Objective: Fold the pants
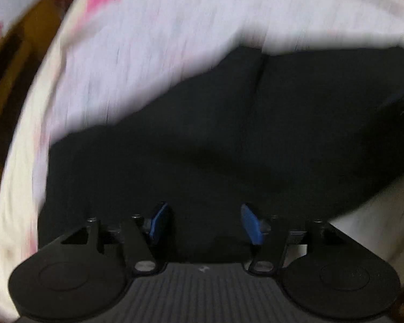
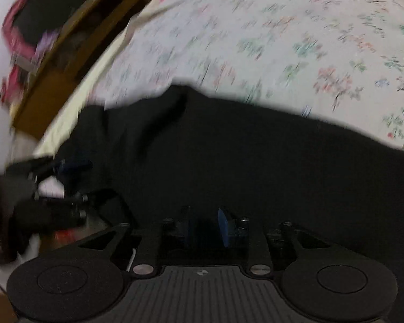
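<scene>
Two tools are working low over the black pants (image 1: 202,140): the left tool (image 1: 204,222) is gaping wide, gripping nothing, while the right tool (image 2: 206,227) is pinching narrowly on dark fabric. Pants are lying across the floral bedsheet (image 2: 282,40).

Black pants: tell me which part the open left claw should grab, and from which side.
Grab the pants at the fabric edge against the floral bedsheet, coming forward and low from the near side. That border, running diagonally up toward the right, is the only free edge in view; the rest lies flat, offering nothing to pinch. The left claw has its jaws apart above the cloth. Blur hides finer folds.
</scene>
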### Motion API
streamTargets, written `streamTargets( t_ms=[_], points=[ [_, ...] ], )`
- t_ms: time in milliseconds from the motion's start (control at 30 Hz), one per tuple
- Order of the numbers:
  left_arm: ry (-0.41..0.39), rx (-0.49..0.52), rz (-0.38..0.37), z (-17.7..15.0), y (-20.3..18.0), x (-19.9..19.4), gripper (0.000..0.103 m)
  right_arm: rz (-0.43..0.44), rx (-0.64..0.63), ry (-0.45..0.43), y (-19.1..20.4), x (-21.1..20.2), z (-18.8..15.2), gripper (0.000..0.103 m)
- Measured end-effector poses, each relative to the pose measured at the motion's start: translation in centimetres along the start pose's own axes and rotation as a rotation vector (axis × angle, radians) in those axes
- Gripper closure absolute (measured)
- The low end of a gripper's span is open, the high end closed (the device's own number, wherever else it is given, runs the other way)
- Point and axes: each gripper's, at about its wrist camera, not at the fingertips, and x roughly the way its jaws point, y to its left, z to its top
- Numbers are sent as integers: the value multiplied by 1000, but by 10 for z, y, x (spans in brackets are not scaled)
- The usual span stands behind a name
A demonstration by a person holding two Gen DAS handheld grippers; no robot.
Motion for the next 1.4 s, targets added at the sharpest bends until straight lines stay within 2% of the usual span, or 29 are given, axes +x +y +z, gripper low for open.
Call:
streamTargets(
  t_ms=[67, 133, 167, 267, 300, 333, 400, 433, 467, 500, 567, 633, 700, 767, 967, 1100, 1233, 1400],
  points=[
    [18, -108, -31, -7, 18, 0, 29, -11, 39, 36, -9, 4, -6, 88],
    [-48, -168, -30, 1, 25, -12, 29, -30, 70, 36, -17, 2, -4, 89],
    [-95, -166, -34, 8, 26, -17, 29, -37, 57, 25, -17, 0, -1, 85],
    [-182, -134, -68, 30, 21, -20, 29, -37, -21, -10, -1, 1, 14, 85],
    [-195, -118, -68, 33, 17, -20, 29, -25, -38, -14, 3, 4, 20, 87],
    [-210, -112, -57, 34, 17, -19, 29, -47, -38, -22, 4, 7, 24, 94],
    [-157, -163, -45, 32, 34, 0, 28, -100, 28, -23, -13, 14, 22, 94],
    [-116, -210, -41, 27, 43, 10, 28, -126, 85, -6, -28, 18, 18, 101],
    [-78, -265, -40, 20, 52, 16, 28, -142, 139, 15, -42, 18, 14, 103],
    [-73, -288, -48, 16, 56, 16, 29, -138, 183, 14, -51, 13, 10, 103],
    [-91, -233, -20, 18, 48, 6, 29, -134, 225, -41, -60, -10, 2, 103],
    [-114, -135, -3, 25, 32, -1, 29, -140, 283, -99, -69, -34, -10, 95],
    [-152, -42, -36, 41, 4, -10, 29, -154, 369, -149, -86, -57, -26, 92],
    [-201, 32, -67, 62, -25, -19, 29, -204, 443, -194, -101, -78, -42, 88],
    [-262, 199, -233, 117, -119, -28, 29, -322, 776, -385, -166, -142, -119, 79],
    [-277, 322, -302, 136, -177, -36, 29, -331, 974, -505, -204, -153, -163, 75],
    [-284, 415, -350, 157, -224, -40, 29, -328, 1099, -583, -233, -151, -188, 73],
    [-282, 453, -377, 162, -250, -44, 29, -322, 1122, -625, -249, -149, -197, 72]
  ],
)
